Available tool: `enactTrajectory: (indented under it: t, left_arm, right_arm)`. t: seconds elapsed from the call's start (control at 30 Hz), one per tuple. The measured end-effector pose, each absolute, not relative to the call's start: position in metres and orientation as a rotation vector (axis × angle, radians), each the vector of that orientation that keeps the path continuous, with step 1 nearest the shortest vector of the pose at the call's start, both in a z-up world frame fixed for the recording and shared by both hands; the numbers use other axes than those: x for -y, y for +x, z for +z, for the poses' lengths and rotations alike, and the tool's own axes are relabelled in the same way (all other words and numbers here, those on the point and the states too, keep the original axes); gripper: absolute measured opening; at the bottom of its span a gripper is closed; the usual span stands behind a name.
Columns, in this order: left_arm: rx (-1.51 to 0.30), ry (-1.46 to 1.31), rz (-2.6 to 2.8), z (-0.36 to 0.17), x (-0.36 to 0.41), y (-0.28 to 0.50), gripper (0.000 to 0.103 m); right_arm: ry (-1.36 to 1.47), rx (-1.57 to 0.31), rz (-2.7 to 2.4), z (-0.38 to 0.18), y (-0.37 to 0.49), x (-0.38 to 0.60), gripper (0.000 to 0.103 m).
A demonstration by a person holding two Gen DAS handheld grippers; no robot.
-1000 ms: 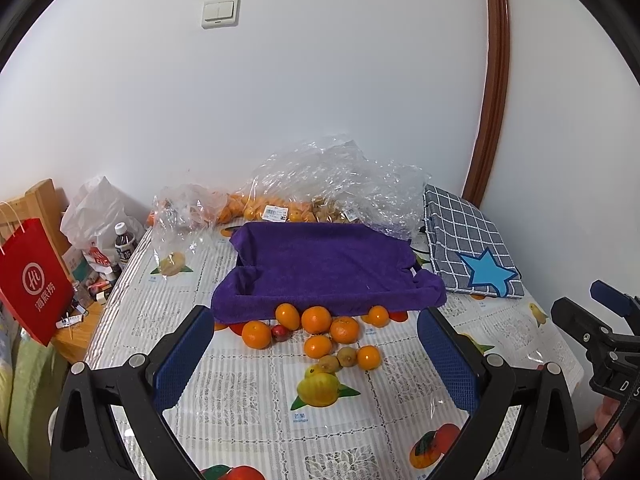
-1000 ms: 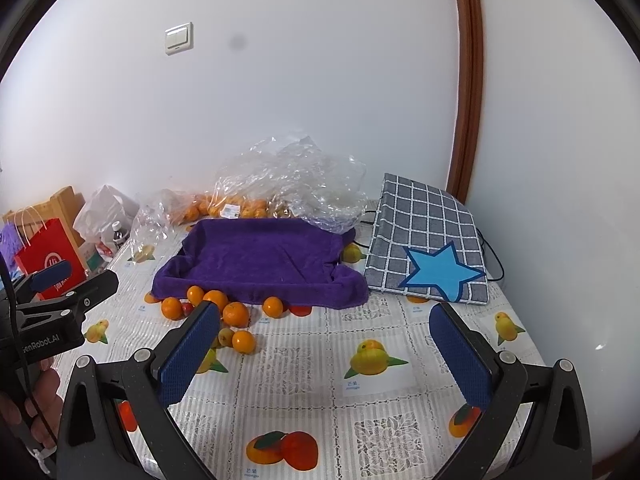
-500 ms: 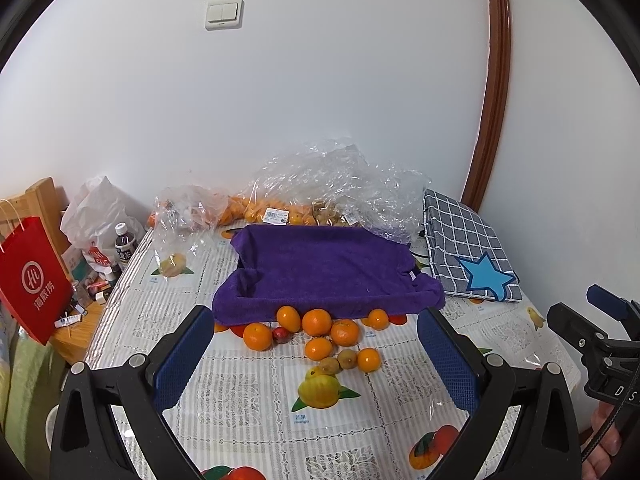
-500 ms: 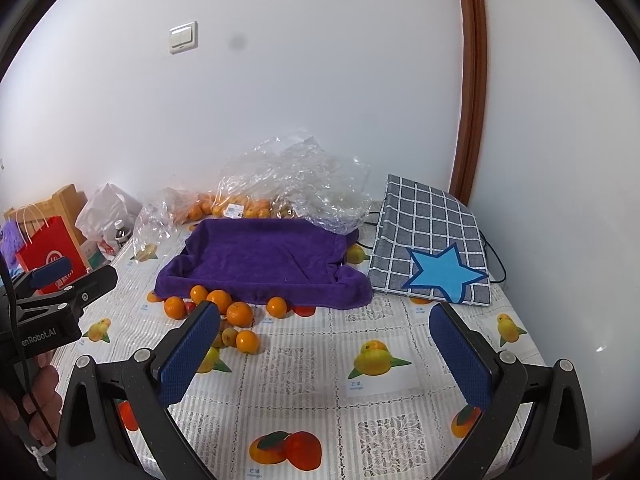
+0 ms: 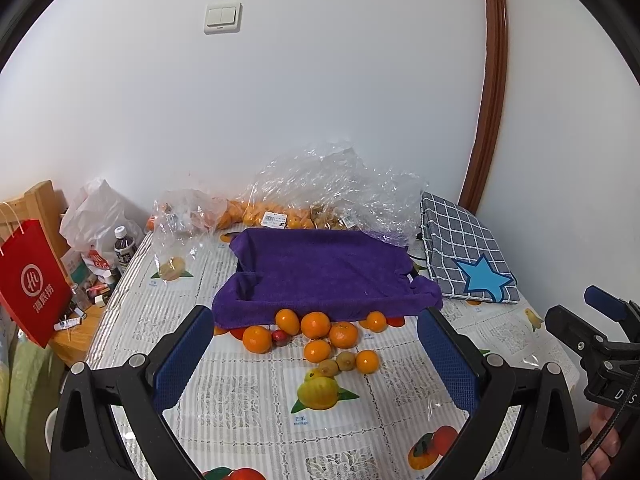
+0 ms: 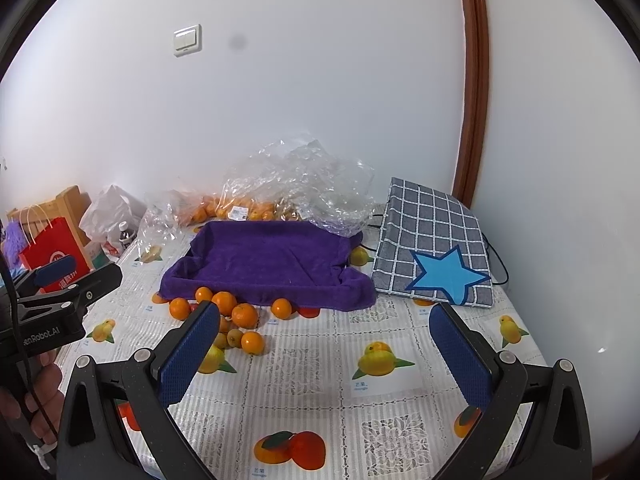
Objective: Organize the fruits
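The loose fruits (image 5: 320,334) lie in a cluster on the tablecloth (image 5: 248,396), just in front of the near wall of the purple-lined tray (image 5: 324,268): mandarins, two kiwis (image 5: 338,362) and one small dark red fruit (image 5: 280,337), all at about 12 o'clock from the left gripper (image 5: 316,360). The tray looks empty, so by my reading the sorting has not begun and every piece is left to place. Both tools hover above the table with jaws spread wide and nothing between them; the right gripper (image 6: 324,356) has the fruit at roughly 10 o'clock. Open cloth lies between the grippers and the cluster, so the approach looks free. Beyond the tray, at 12 o'clock, crumpled plastic bags (image 5: 332,188) holding more fruit crowd the wall. At 2 o'clock a checked pouch with a blue star (image 5: 464,256) lies close beside the tray. At 9 o'clock the table edge drops off beside a red paper bag (image 5: 34,280).
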State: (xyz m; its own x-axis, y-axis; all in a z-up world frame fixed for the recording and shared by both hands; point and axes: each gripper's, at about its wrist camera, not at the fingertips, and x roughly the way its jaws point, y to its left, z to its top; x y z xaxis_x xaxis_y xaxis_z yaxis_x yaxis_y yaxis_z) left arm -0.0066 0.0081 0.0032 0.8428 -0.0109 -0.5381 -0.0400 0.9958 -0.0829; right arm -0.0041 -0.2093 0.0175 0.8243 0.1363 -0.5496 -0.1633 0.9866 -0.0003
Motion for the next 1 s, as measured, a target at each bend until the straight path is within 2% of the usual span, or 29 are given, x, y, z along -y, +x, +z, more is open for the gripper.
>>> enactTrajectory:
  t: [1.0]
  left_arm:
    - [-0.576,-0.111,0.045,-0.011,-0.030,0.004,0.102]
  right_arm:
    - [-0.043,-0.597,0.138,-0.003,0.008,0.207,0.103]
